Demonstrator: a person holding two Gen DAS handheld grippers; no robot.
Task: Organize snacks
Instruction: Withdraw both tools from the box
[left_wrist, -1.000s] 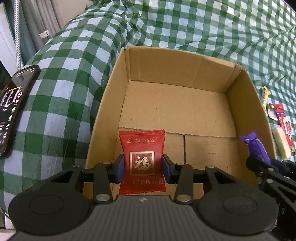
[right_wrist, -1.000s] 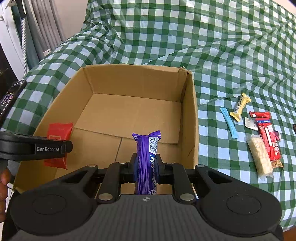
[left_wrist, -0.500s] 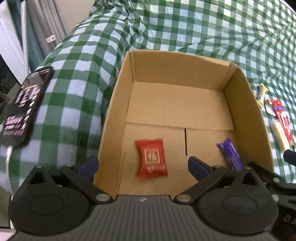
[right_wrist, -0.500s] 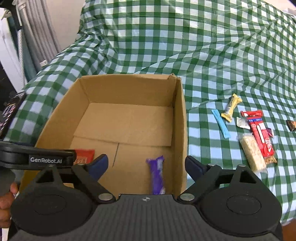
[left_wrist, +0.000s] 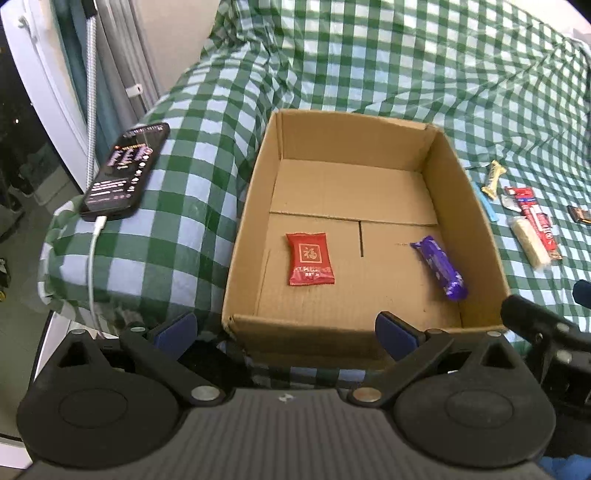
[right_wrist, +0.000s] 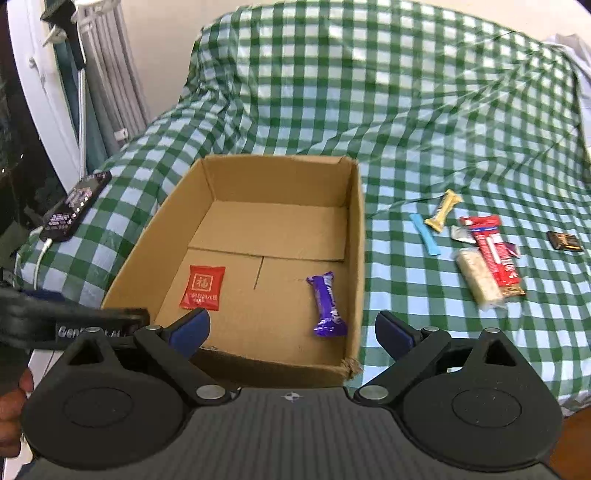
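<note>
Left gripper (left_wrist: 286, 334) spread wide, nothing between its blue pads; it hangs just outside the near wall of the cardboard box (left_wrist: 243, 218). Right gripper (right_wrist: 293, 332) likewise spread and empty; its jaws have just been opening, and the frames show no snack between them. It sits over the box's near right corner.

Landmark: the box. Inside it, on the floor flaps, two snacks lie flat and well apart: a red square sachet (left_wrist: 310, 258) toward the near left, and a purple wrapped bar (left_wrist: 439, 267) toward the near right, close to the right wall but, as far as I can tell, not touching it. Rest of the box floor is bare.

Outside the box to its right, on the green checked cover (right_wrist: 406, 110), the remaining snacks: a pale blue stick (right_wrist: 424, 234) nearest the box, a yellow wrapped bar (right_wrist: 443, 210) just beyond it, then a cluster of a pale rice-type bar (right_wrist: 478, 282) with a red-and-white bar (right_wrist: 493, 254) alongside it, touching or overlapping. A small dark packet (right_wrist: 565, 242) lies farthest out, alone.

To the box's left, a phone (left_wrist: 125, 173) on a white charging cable.

My judgement on handling: all are light, foil- or film-wrapped, so slippery and crinkly; the rice bar is probably crumbly, so a gentle pinch. I would take long bars across the narrow width near mid-length; the blue stick is thin and lies flat, so it may need the pads pressed down into the soft cover. The clustered pair wants care to lift only one.
</note>
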